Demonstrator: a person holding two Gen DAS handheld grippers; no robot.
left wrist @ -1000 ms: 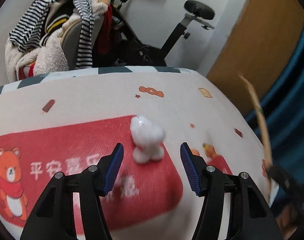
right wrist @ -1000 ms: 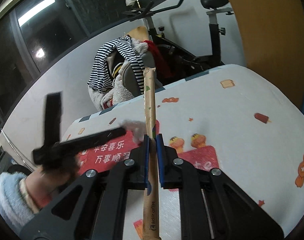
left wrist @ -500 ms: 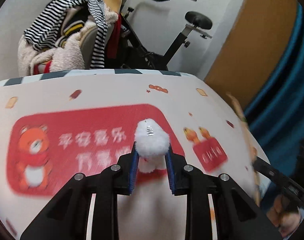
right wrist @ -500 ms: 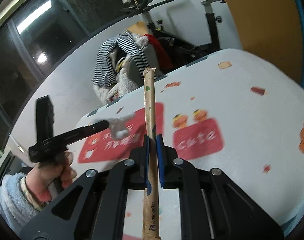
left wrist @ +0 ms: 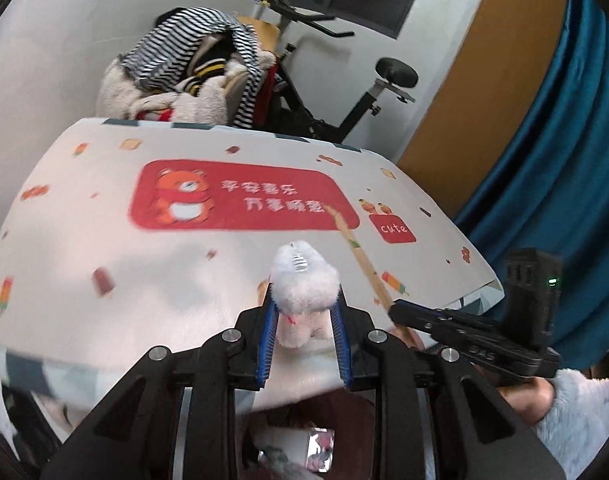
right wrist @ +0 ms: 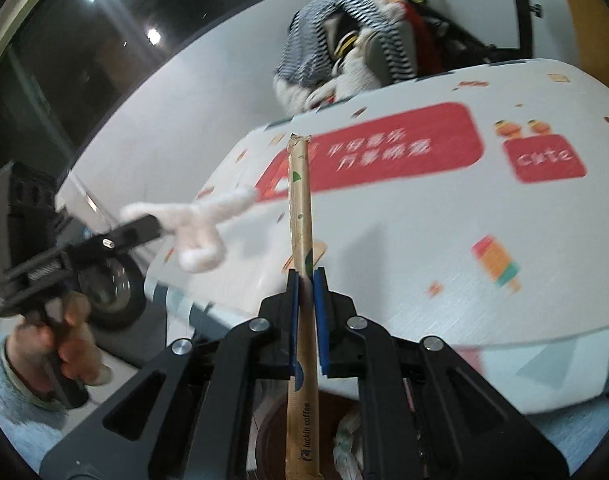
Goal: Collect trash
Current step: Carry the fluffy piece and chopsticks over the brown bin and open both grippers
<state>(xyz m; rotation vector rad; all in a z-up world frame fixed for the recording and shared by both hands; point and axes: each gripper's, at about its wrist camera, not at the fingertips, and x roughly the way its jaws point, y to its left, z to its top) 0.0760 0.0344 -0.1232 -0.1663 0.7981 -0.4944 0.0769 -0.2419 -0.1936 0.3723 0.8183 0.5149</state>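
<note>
My left gripper is shut on a white fluffy plush toy with a small metal spring on top, held in the air near the table's near edge. It shows from the side in the right wrist view. My right gripper is shut on a long brown paper straw wrapper that stands upright between the pads; it also shows in the left wrist view. A dark bin with some trash in it lies below both grippers.
The table has a white cloth with a red bear panel. Behind it stand a chair piled with striped clothes and an exercise bike. A blue curtain hangs at the right.
My left gripper closed on the plush toy, lifted it and pulled back past the table's near edge, over the bin. My right gripper, still holding the wrapper, also drew back toward the bin.
</note>
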